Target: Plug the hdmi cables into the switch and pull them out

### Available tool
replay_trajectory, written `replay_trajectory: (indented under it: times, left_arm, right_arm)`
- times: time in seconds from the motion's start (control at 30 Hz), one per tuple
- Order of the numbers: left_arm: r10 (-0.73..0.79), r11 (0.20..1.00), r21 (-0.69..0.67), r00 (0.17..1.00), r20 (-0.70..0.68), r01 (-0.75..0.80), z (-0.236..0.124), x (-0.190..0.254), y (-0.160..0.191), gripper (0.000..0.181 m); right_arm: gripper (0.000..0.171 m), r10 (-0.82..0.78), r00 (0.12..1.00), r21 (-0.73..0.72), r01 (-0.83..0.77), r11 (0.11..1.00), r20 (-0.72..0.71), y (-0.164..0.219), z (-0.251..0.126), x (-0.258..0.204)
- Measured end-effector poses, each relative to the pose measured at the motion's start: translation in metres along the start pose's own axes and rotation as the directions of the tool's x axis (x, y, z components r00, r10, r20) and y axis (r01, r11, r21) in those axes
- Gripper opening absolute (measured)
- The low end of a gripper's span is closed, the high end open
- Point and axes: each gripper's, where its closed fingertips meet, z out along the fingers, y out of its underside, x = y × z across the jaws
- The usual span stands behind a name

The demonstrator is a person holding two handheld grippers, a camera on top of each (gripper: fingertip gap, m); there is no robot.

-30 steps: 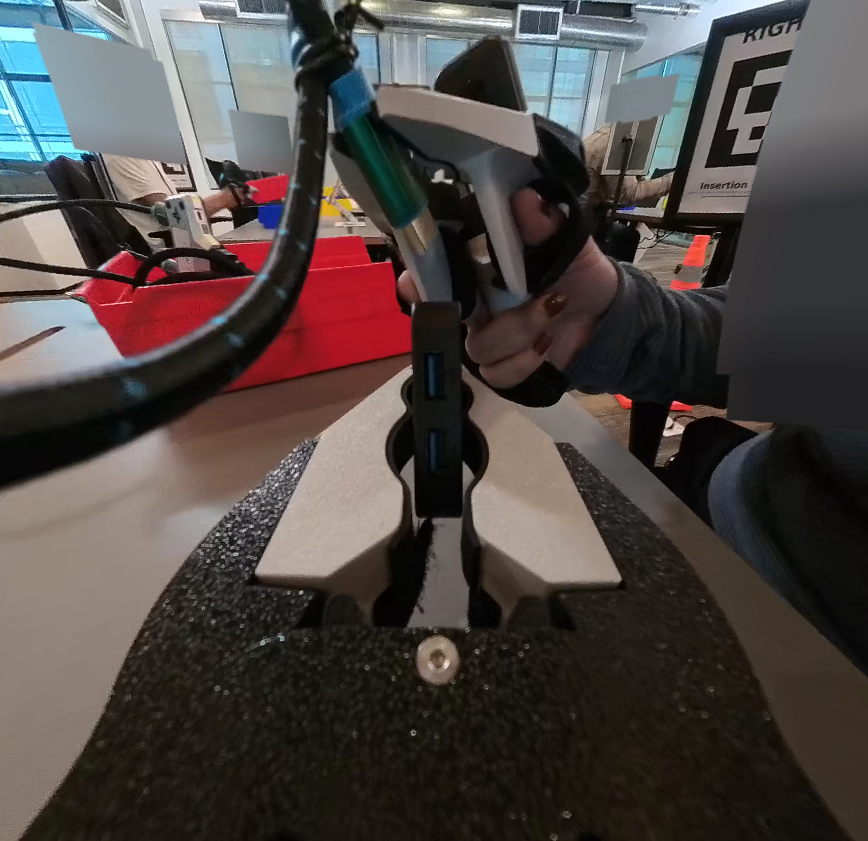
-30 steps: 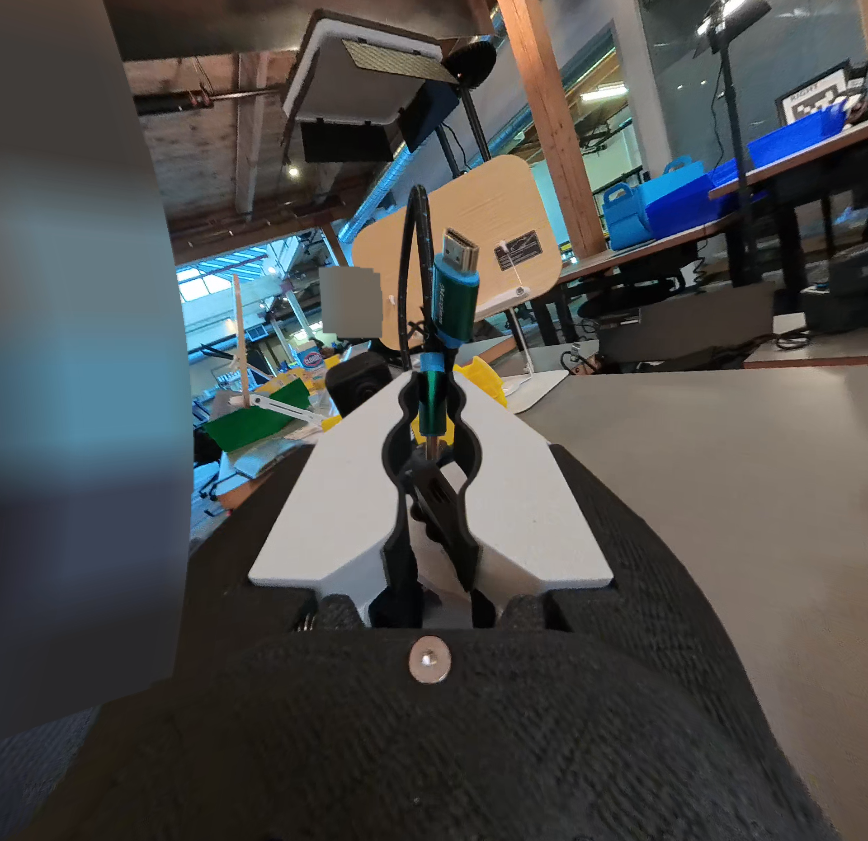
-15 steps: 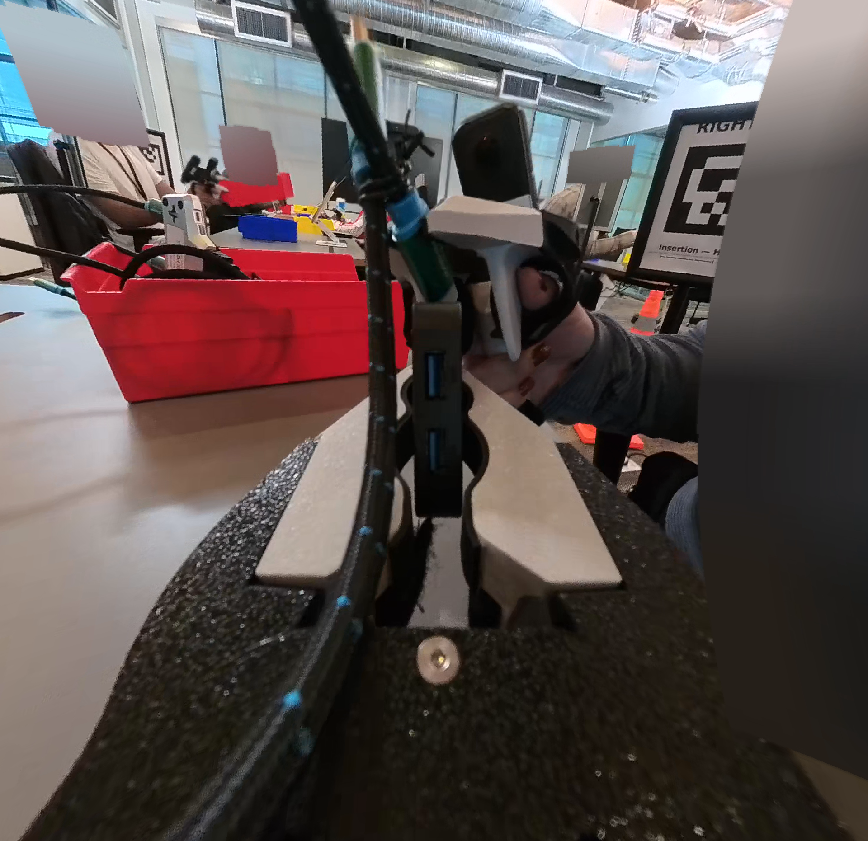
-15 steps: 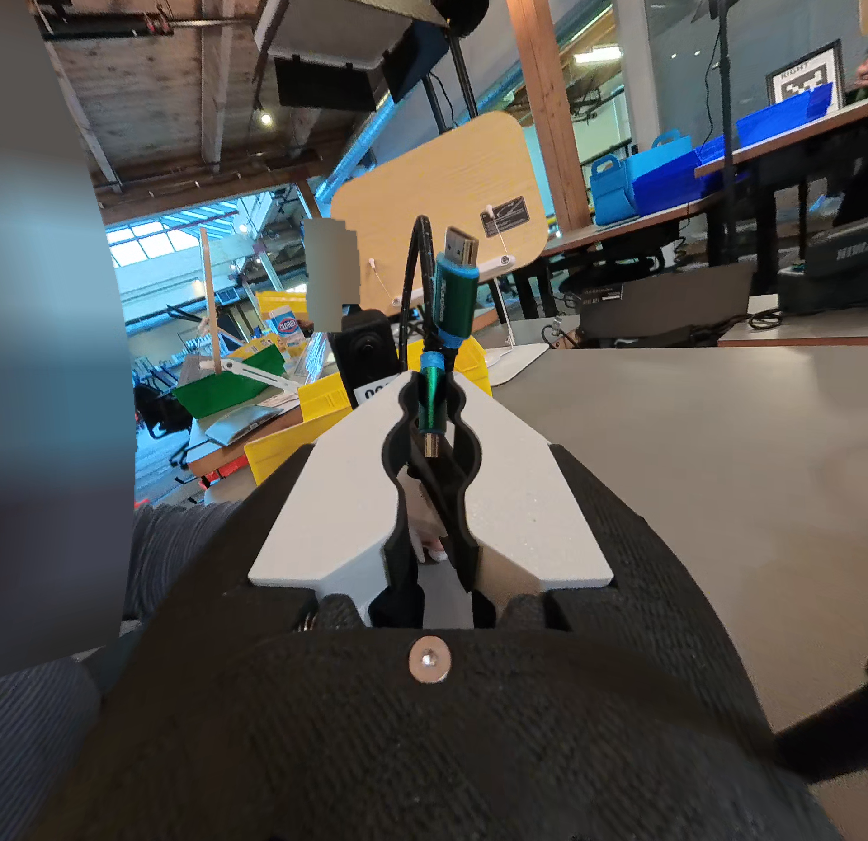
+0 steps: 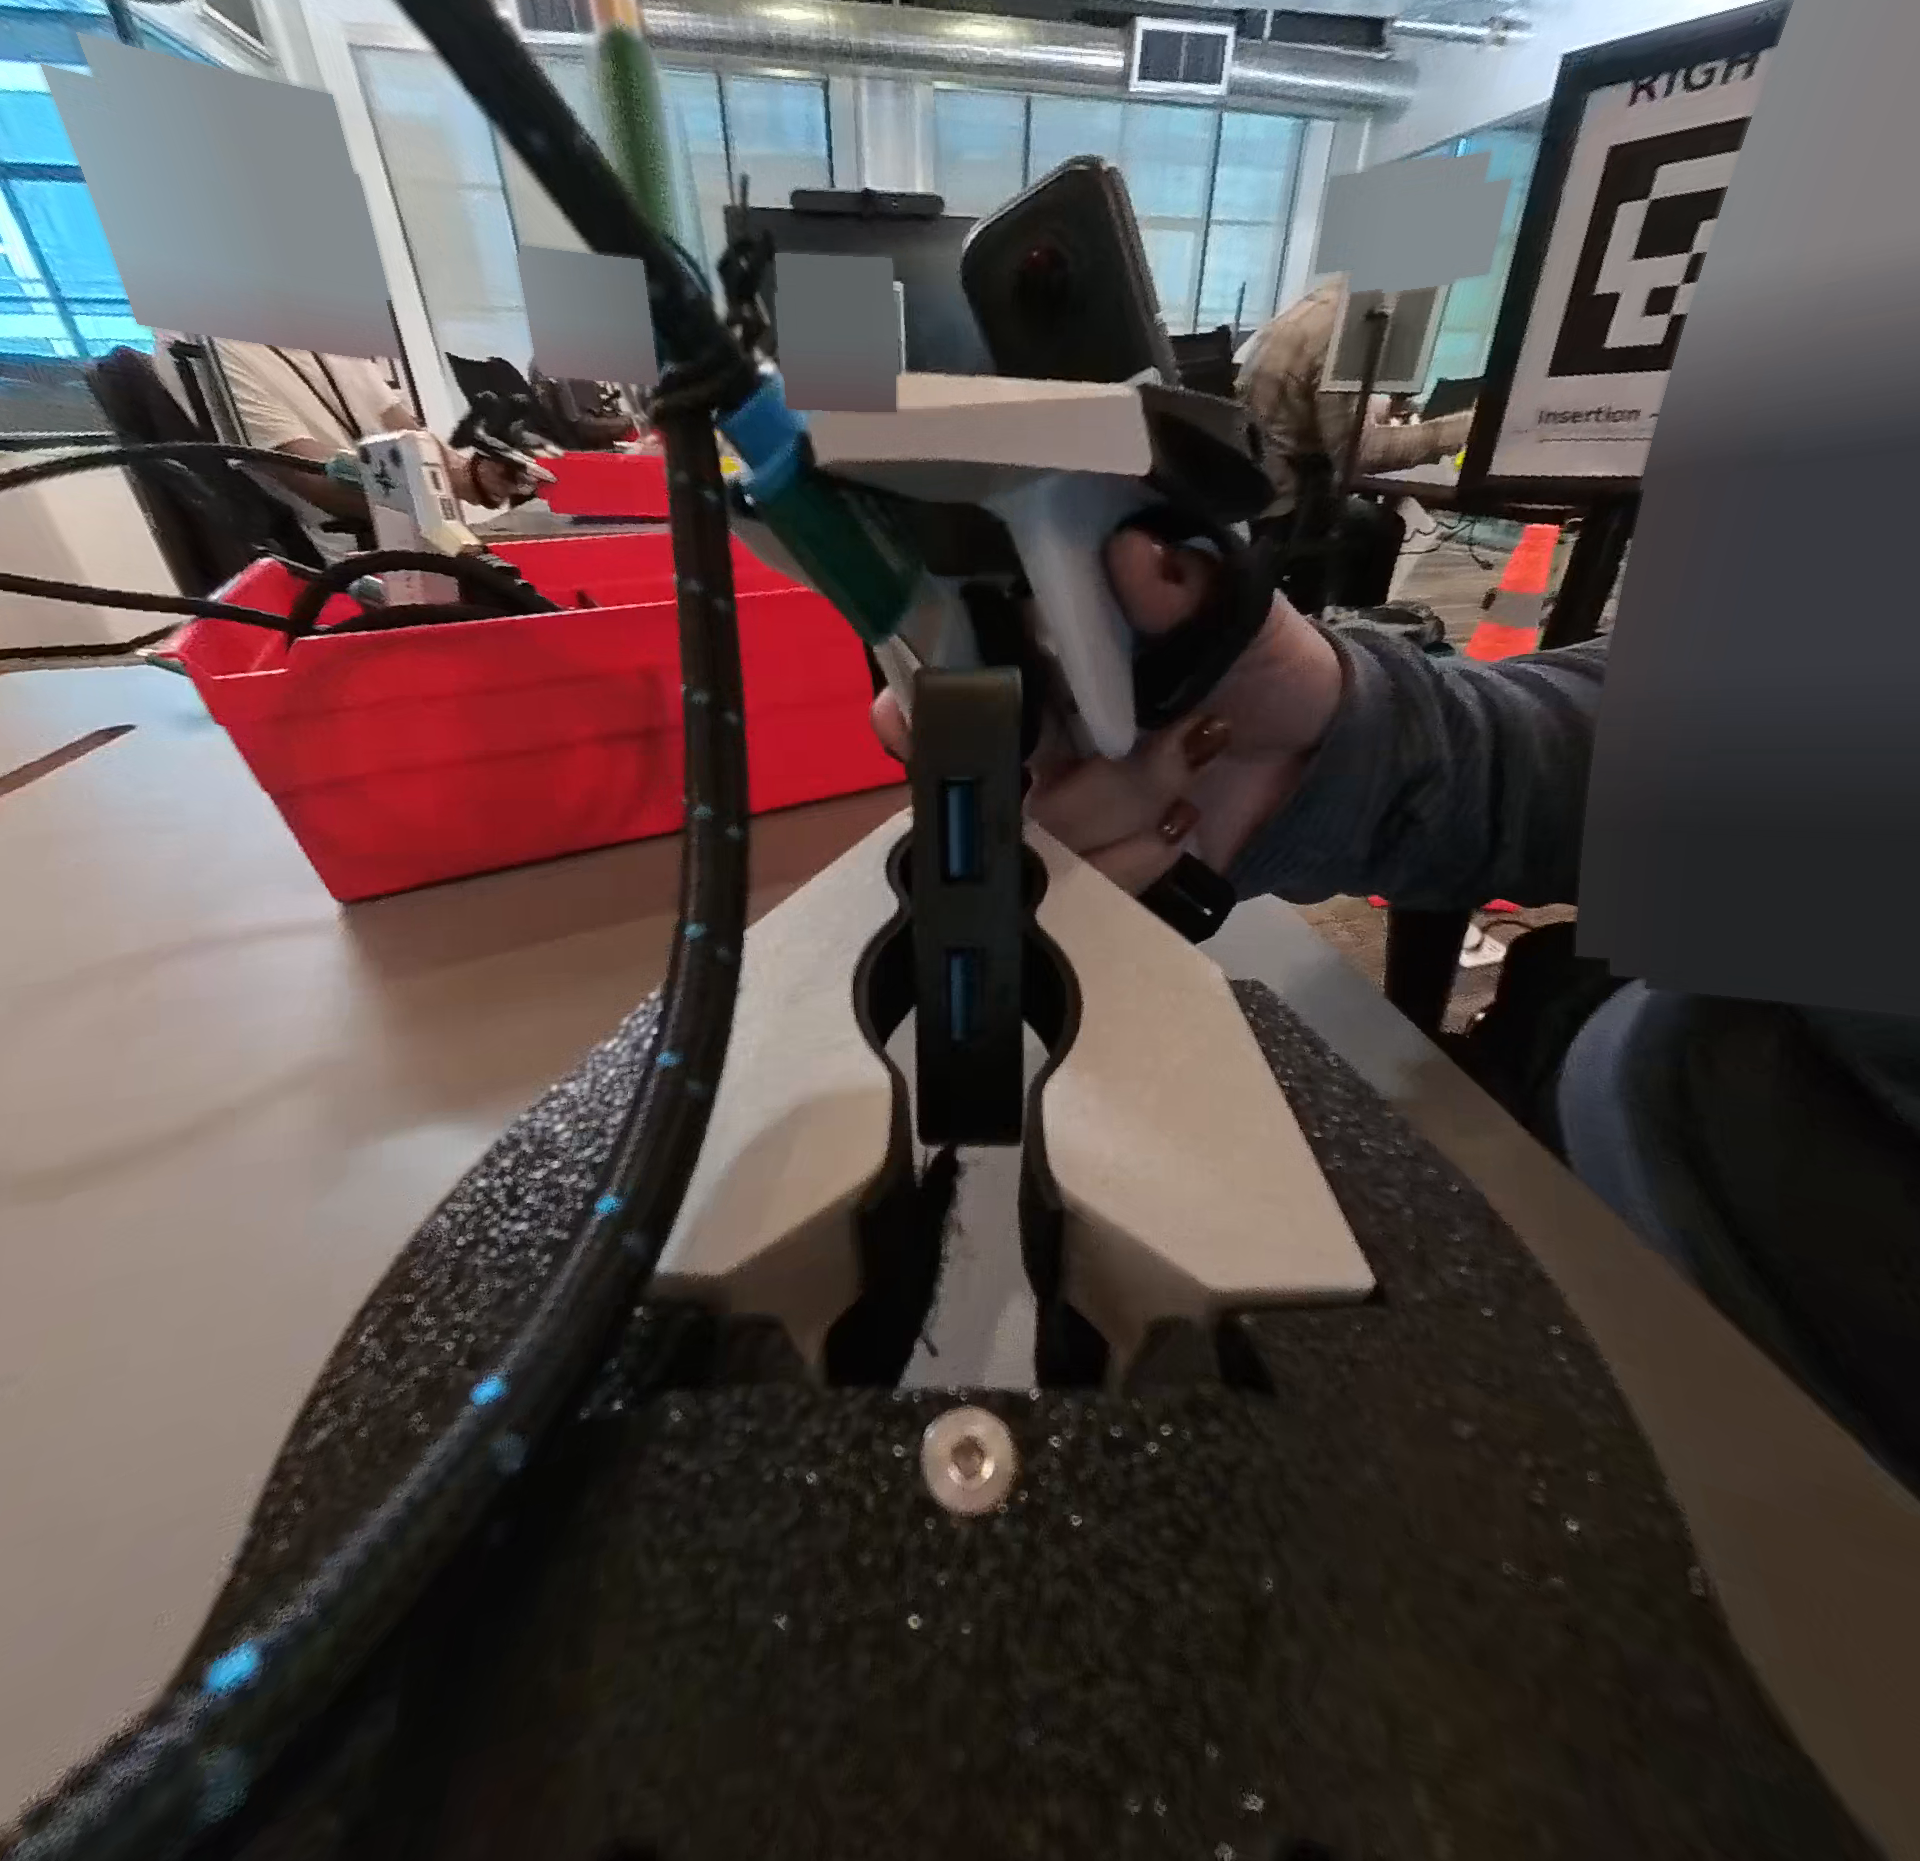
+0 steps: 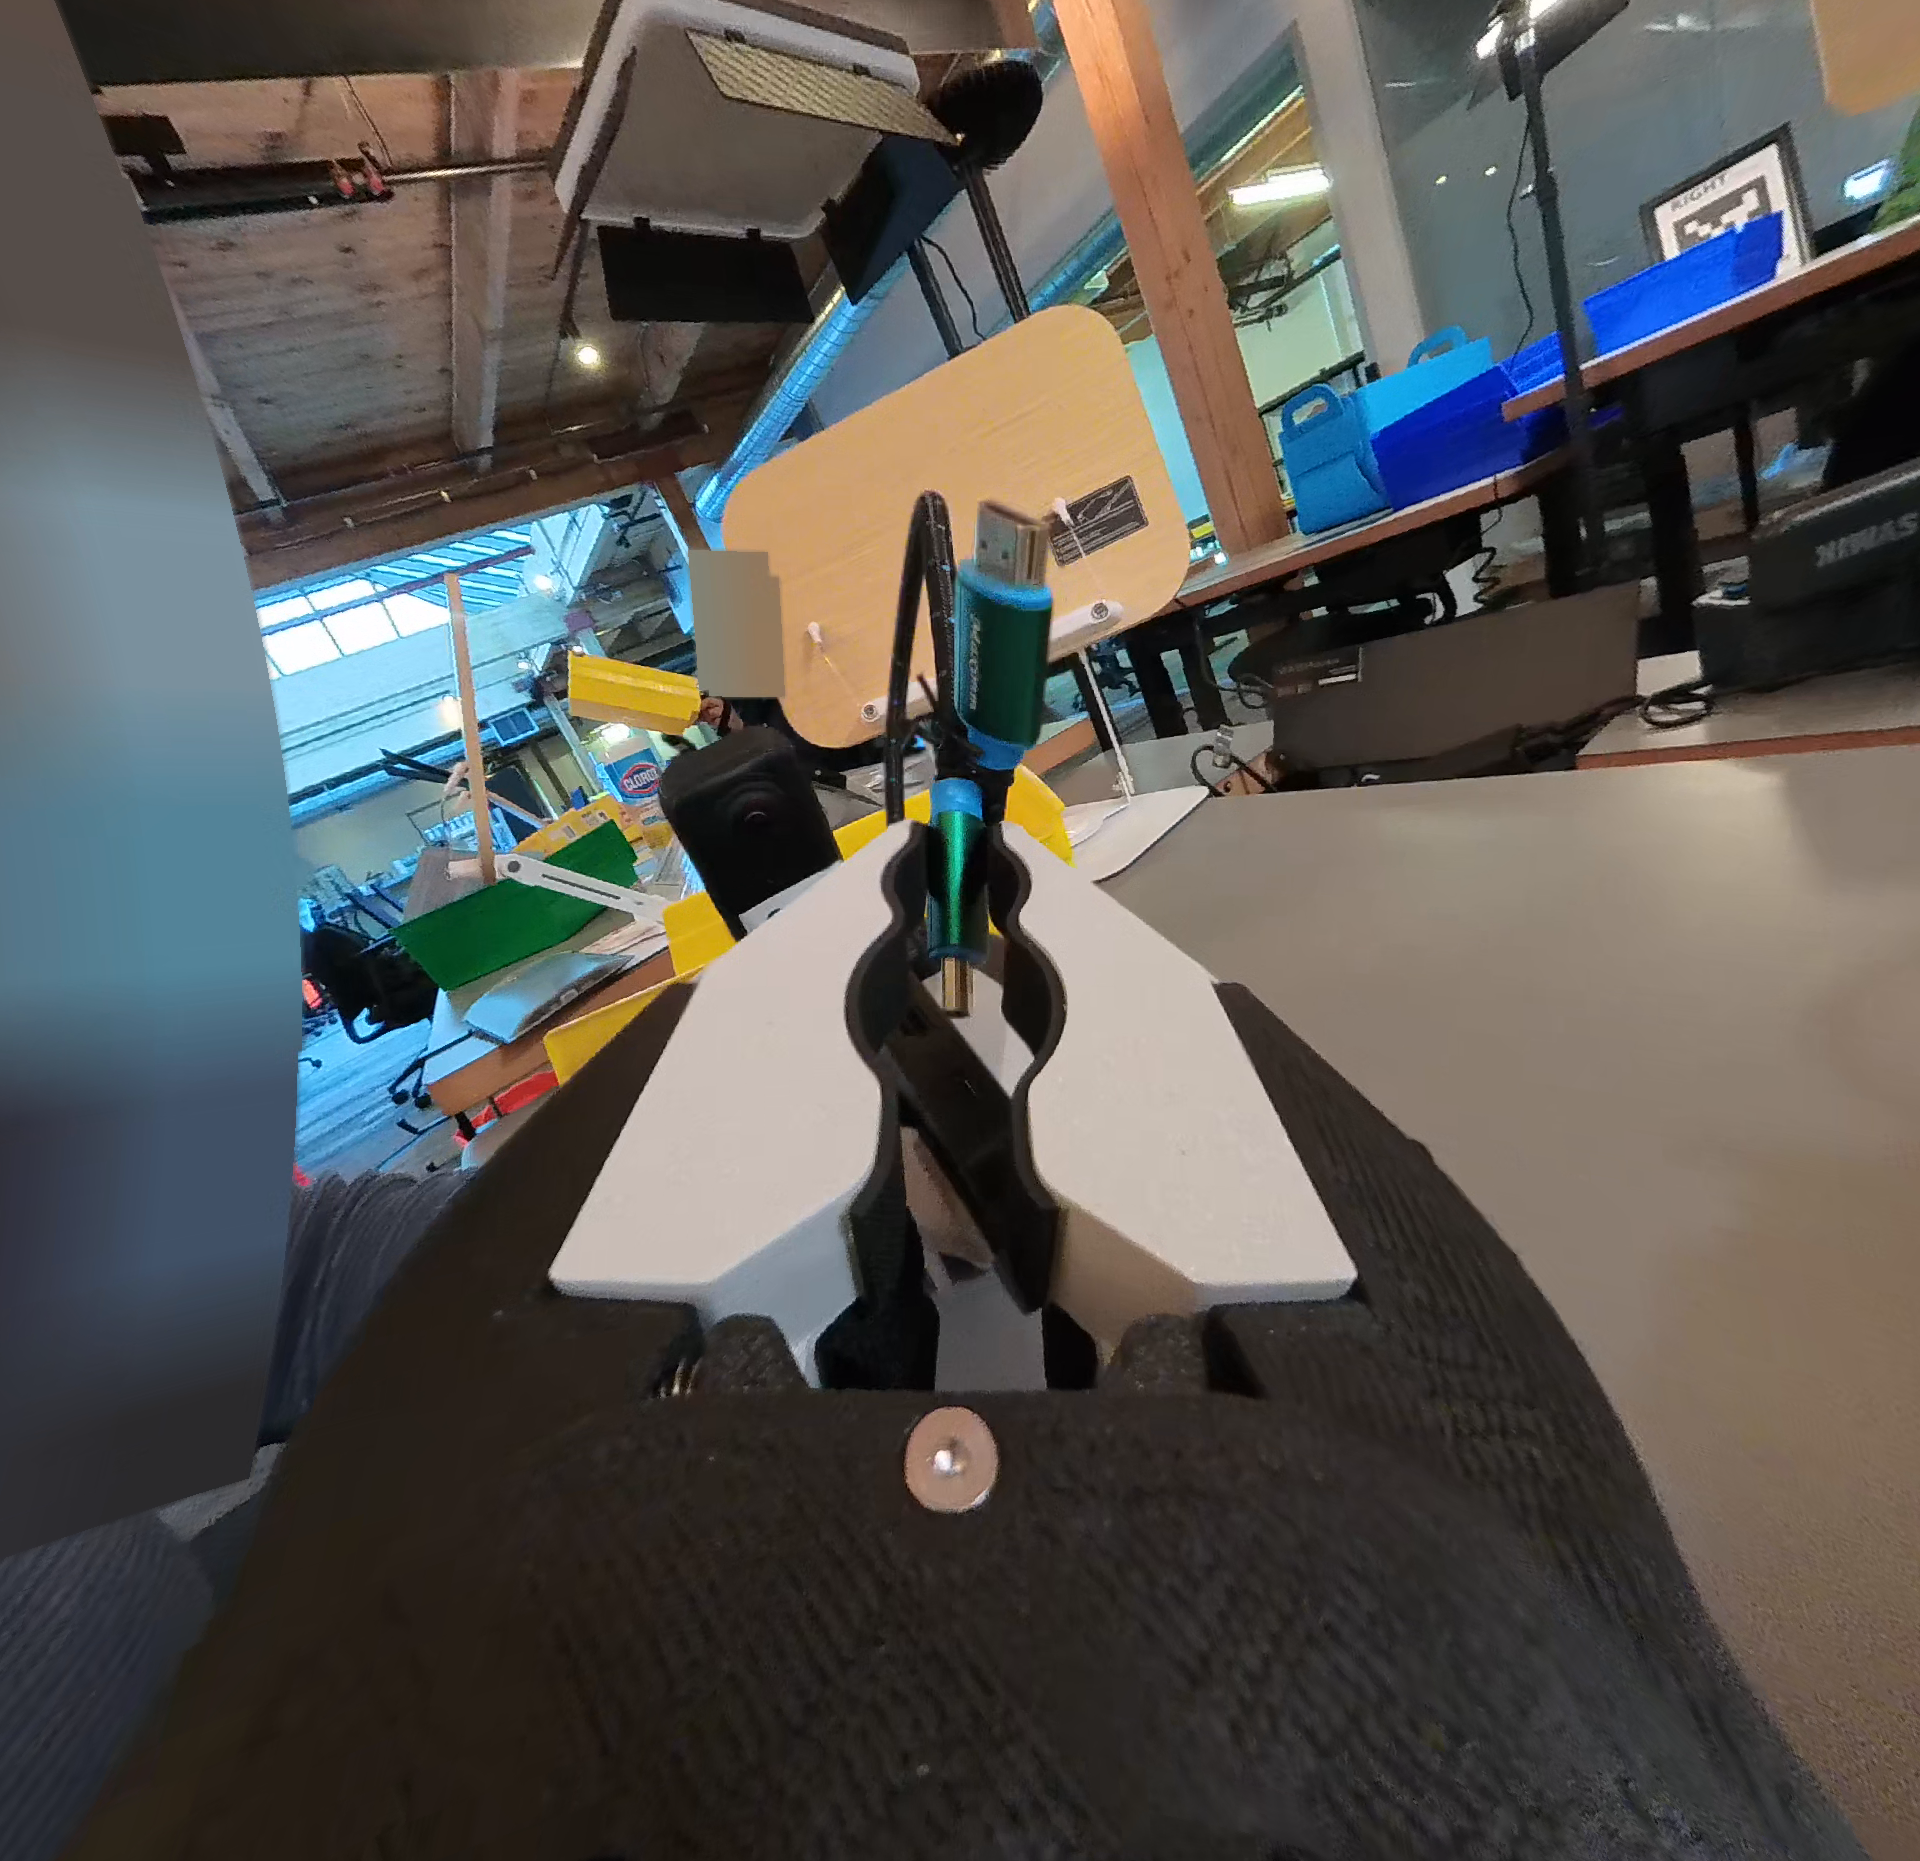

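The left gripper (image 5: 966, 980) had its jaws clenched on the black switch (image 5: 966, 907), which stood on edge above the table (image 5: 260, 1032) with two blue ports facing the camera. The right gripper (image 6: 961, 938) was clamped on a green HDMI plug (image 6: 958, 892), whose metal tip sat just above the switch's top end; I could not tell whether it had entered a port. The cable's other green plug (image 6: 1000, 632) stuck up free beyond, and the braided cable (image 5: 707, 876) looped down over the left gripper's side. The plug seemed tilted against the switch, so pushing now could jam it, and the draped cable might snag or drag the switch askew.
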Motion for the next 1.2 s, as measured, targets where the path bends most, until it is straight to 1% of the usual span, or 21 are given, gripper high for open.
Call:
replay_trajectory:
  times: [0.07, 0.27, 0.43, 0.5, 0.53, 0.57, 0.6, 0.67, 0.7, 0.73, 0.77, 0.83, 0.87, 0.9, 0.93, 1.03, 1.1, 1.13, 1.2]
  left_arm:
    - [0.001, 1.0, -0.001, 0.999, 0.033, -0.001, -0.001, -0.005, 0.0, 0.011]
    - [-0.009, 1.0, 0.005, 1.0, 0.016, 0.009, -0.001, -0.004, -0.001, 0.01]
    - [-0.012, 1.0, 0.019, 0.999, 0.035, 0.012, -0.003, -0.007, -0.002, 0.01]
    - [0.041, 0.999, 0.005, 0.994, 0.105, -0.042, -0.003, -0.015, -0.001, 0.01]
    - [0.101, 0.995, -0.025, 0.982, 0.159, -0.098, -0.004, -0.02, 0.0, 0.01]
    - [0.177, 0.983, -0.079, 0.957, 0.228, -0.163, -0.006, -0.028, 0.003, 0.01]
    - [0.268, 0.962, -0.147, 0.91, 0.318, -0.232, -0.009, -0.039, 0.005, 0.01]
    - [0.453, 0.887, -0.311, 0.772, 0.445, -0.342, -0.02, -0.059, 0.009, 0.011]
    - [0.553, 0.828, -0.414, 0.679, 0.483, -0.379, -0.028, -0.07, 0.01, 0.011]
    - [0.653, 0.75, -0.52, 0.583, 0.483, -0.409, -0.035, -0.079, 0.012, 0.011]
    - [0.744, 0.659, -0.617, 0.49, 0.454, -0.43, -0.042, -0.086, 0.014, 0.011]
    - [0.87, 0.487, -0.76, 0.319, 0.376, -0.431, -0.056, -0.098, 0.016, 0.012]
    - [0.903, 0.424, -0.804, 0.254, 0.346, -0.416, -0.063, -0.103, 0.015, 0.011]
    - [0.923, 0.384, -0.835, 0.2, 0.329, -0.395, -0.07, -0.107, 0.013, 0.011]
    - [0.928, 0.373, -0.85, 0.168, 0.333, -0.372, -0.077, -0.112, 0.01, 0.012]
    - [0.922, 0.387, -0.864, 0.129, 0.365, -0.322, -0.097, -0.122, 0.004, 0.012]
    - [0.909, 0.416, -0.857, 0.141, 0.391, -0.305, -0.106, -0.127, 0.005, 0.011]
    - [0.897, 0.441, -0.848, 0.16, 0.411, -0.295, -0.108, -0.128, 0.007, 0.011]
    - [0.873, 0.486, -0.824, 0.198, 0.446, -0.291, -0.108, -0.129, 0.009, 0.01]
  right_arm:
    - [0.009, 0.001, 1.0, -0.022, -0.001, 1.0, -0.004, 0.002, 0.001, 0.001]
    - [0.009, -0.024, 1.0, -0.032, 0.024, 0.999, 0.002, 0.001, 0.002, -0.002]
    - [0.009, -0.032, 0.999, -0.046, 0.032, 0.998, 0.001, 0.003, 0.003, -0.003]
    - [0.009, -0.046, 0.999, -0.045, 0.045, 0.998, -0.022, 0.002, 0.003, -0.001]
    - [0.008, -0.049, 0.998, -0.037, 0.047, 0.998, -0.041, 0.0, 0.002, 0.001]
    - [0.008, -0.047, 0.997, -0.023, 0.046, 0.999, -0.068, -0.002, 0.001, 0.004]
    - [0.008, -0.045, 0.994, -0.002, 0.045, 0.999, -0.103, -0.006, -0.001, 0.008]
    - [0.01, -0.023, 0.984, 0.063, 0.034, 0.997, -0.178, -0.016, -0.008, 0.019]
    - [0.009, 0.0, 0.975, 0.096, 0.022, 0.995, -0.224, -0.02, -0.014, 0.026]
    - [0.009, 0.028, 0.963, 0.129, 0.007, 0.992, -0.269, -0.023, -0.02, 0.034]
    - [0.009, 0.062, 0.949, 0.161, -0.012, 0.987, -0.309, -0.025, -0.028, 0.042]
    - [0.01, 0.153, 0.91, 0.221, -0.07, 0.973, -0.385, -0.024, -0.045, 0.056]
    - [0.009, 0.201, 0.886, 0.246, -0.103, 0.964, -0.417, -0.02, -0.055, 0.062]
    - [0.01, 0.251, 0.861, 0.265, -0.141, 0.954, -0.443, -0.013, -0.063, 0.067]
    - [0.01, 0.298, 0.834, 0.28, -0.181, 0.943, -0.464, -0.004, -0.07, 0.07]
    - [0.01, 0.426, 0.747, 0.311, -0.302, 0.901, -0.51, 0.027, -0.087, 0.072]
    - [0.01, 0.465, 0.702, 0.301, -0.355, 0.885, -0.54, 0.045, -0.093, 0.073]
    - [0.009, 0.471, 0.687, 0.285, -0.376, 0.882, -0.554, 0.054, -0.094, 0.073]
    - [0.013, 0.486, 0.679, 0.236, -0.433, 0.87, -0.55, 0.066, -0.092, 0.067]
